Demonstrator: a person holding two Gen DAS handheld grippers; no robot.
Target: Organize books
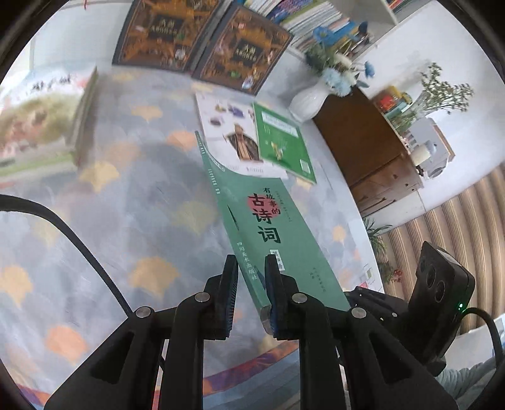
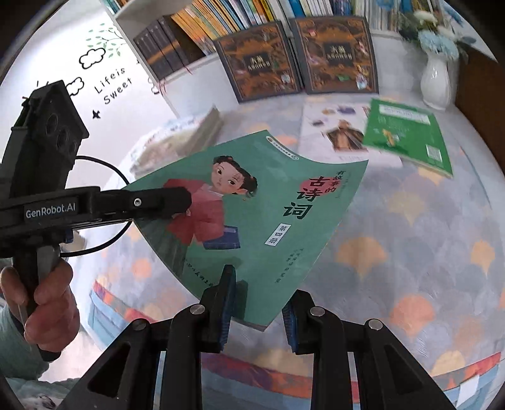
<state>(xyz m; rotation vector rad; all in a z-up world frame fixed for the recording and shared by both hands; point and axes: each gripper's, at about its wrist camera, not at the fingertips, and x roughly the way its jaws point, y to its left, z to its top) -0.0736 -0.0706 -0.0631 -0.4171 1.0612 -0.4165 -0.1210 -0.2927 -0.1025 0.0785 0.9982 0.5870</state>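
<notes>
A teal-green book point(image 2: 252, 202) with a girl in red on its cover hangs tilted above the patterned tablecloth point(image 2: 410, 236). My left gripper point(image 1: 251, 284) is shut on its spine edge point(image 1: 252, 274); in the right wrist view that same left gripper point(image 2: 184, 202) clamps the book's left side. My right gripper point(image 2: 257, 296) is shut on the book's lower edge near the corner. On the cloth behind lie a white book point(image 2: 325, 126) with a robed figure and a bright green book point(image 2: 407, 132) overlapping it. The pads' contact is partly hidden by the cover.
Two dark ornate books point(image 2: 258, 60) point(image 2: 337, 53) lean against a filled bookshelf point(image 2: 221, 19). A stack of books point(image 1: 41, 126) lies at the left. A white vase point(image 2: 435, 82) with blue flowers stands at the back right. A hand point(image 2: 47, 299) holds the left tool.
</notes>
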